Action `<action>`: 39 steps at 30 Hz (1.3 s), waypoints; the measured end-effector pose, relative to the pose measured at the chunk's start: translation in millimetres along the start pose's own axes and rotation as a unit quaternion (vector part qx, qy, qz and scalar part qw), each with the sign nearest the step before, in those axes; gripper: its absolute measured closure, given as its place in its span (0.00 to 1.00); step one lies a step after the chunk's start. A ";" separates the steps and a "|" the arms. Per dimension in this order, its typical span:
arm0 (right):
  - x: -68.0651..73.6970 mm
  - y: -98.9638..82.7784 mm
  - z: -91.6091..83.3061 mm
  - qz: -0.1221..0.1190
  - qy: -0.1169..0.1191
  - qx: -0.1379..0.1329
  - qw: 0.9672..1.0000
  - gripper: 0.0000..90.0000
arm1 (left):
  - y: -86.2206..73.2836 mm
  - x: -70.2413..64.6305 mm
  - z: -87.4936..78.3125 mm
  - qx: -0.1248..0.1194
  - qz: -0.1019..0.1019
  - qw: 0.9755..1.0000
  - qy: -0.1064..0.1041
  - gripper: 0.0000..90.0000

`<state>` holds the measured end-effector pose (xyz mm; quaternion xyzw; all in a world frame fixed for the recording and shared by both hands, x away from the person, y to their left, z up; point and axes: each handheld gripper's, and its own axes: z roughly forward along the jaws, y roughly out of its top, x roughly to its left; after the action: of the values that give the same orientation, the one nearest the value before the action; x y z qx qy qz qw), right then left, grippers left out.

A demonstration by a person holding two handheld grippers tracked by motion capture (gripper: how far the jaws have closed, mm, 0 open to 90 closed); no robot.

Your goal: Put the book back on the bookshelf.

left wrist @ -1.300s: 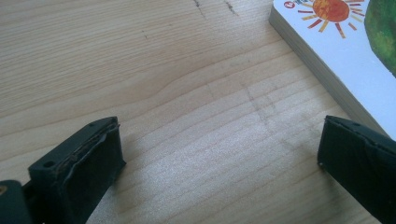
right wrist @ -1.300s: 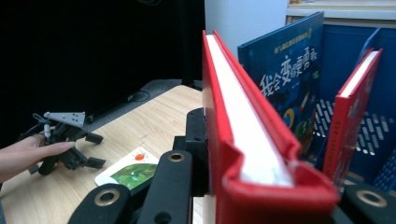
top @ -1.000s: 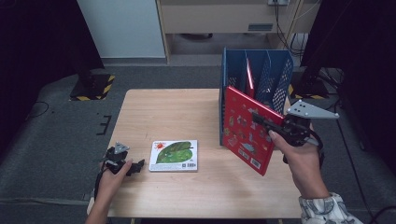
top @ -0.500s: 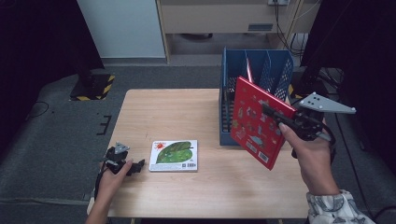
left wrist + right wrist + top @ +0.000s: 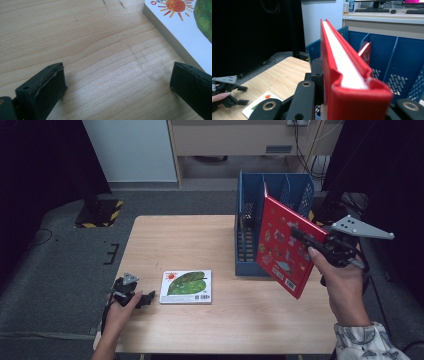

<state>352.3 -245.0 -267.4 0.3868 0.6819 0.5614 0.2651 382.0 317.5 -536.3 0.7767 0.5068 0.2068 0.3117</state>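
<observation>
Right gripper was clamped on the red book, held upright and tilted just in front of the blue rack, long edge leaning toward its slots. Left gripper, jaws apart, rested beside the green book.

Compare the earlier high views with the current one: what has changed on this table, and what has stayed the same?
The right gripper, still shut on the red book, has lifted it and carried it rightward, up beside the blue rack. Nothing was grasped or released. The left gripper stays open on the table, and the green book has not moved.
</observation>
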 end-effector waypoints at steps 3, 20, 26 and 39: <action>-1.4 0.1 -1.4 0.001 -0.013 0.001 1.000 0.88 | -0.1 -0.1 -0.1 0.000 0.000 1.000 0.000 0.00; -16.1 2.0 -3.3 -0.002 -0.051 0.009 0.999 0.88 | -0.1 -0.3 -0.1 0.000 0.001 1.000 0.000 0.00; -25.4 4.0 5.5 0.008 -0.070 0.015 0.997 0.88 | -0.1 -0.5 -0.2 0.000 0.001 1.000 -0.001 0.00; -37.3 5.4 33.5 0.019 -0.096 0.020 0.995 0.88 | 0.7 -1.8 0.8 -0.001 0.002 1.000 -0.002 0.00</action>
<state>401.2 -256.6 -272.5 0.4575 0.6566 0.5128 0.3108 382.3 315.4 -536.4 0.7776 0.5049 0.2063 0.3128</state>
